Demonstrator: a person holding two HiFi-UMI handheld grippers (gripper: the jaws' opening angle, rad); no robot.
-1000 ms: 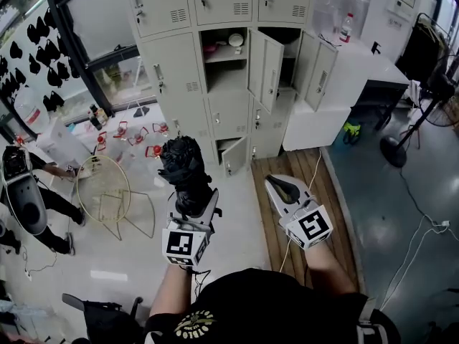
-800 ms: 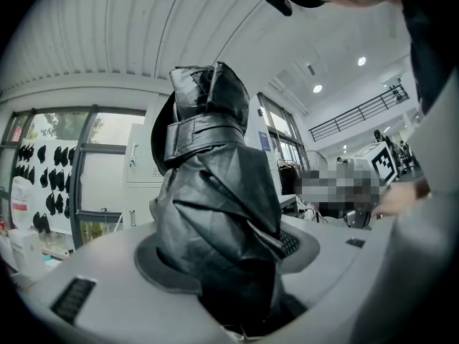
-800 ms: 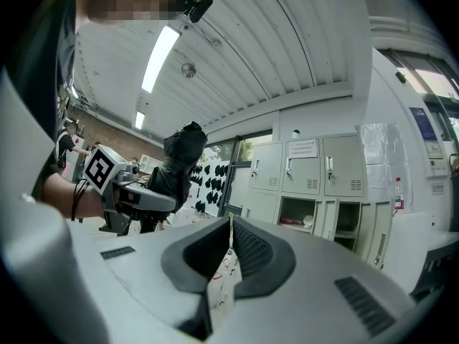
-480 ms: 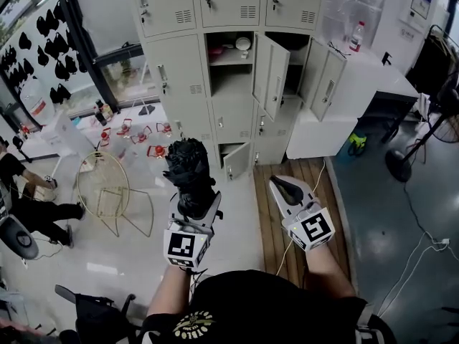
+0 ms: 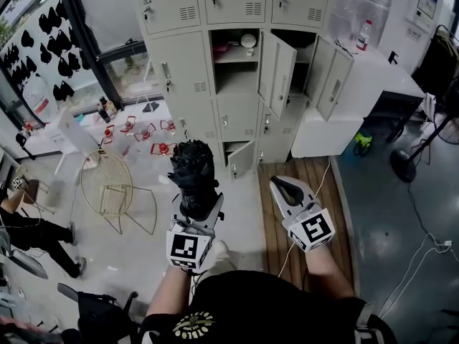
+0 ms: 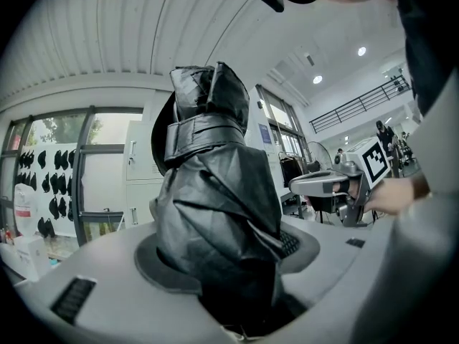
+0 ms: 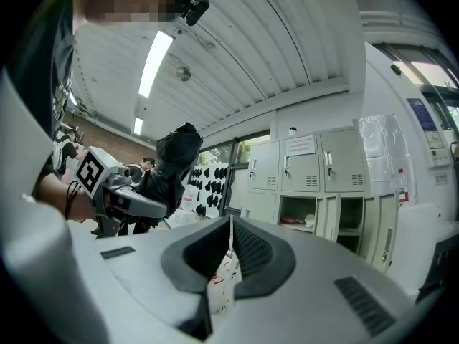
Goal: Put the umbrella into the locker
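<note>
At the left, a wire chair stands on the pale floor, with small red things scattered by the window beyond it. Just right of the chair and nearer, the left gripper is held out level, its jaws clamped on the lower part of the umbrella. The umbrella is black, folded and strapped, and stands upright out of the grip; the left gripper view shows its fabric filling the gap between the jaws.

Far beyond it, at centre, is the bank of lockers. Several doors hang open: an upper compartment already holds a few things, the one to its right looks dark and bare, and a low door is ajar.

Right of the umbrella and well apart from it, the right gripper points the same way; its jaws are closed together with nothing between them, as the right gripper view shows. Under it runs a wooden platform; far right, a white counter carries a bottle.

As to progress, the pick-up is done and the carry looks under way; the umbrella is in hand but well short of the lockers. Left to do, I judge: close the distance, choose an open compartment, slide the umbrella in and release it; shutting a door may follow.
</note>
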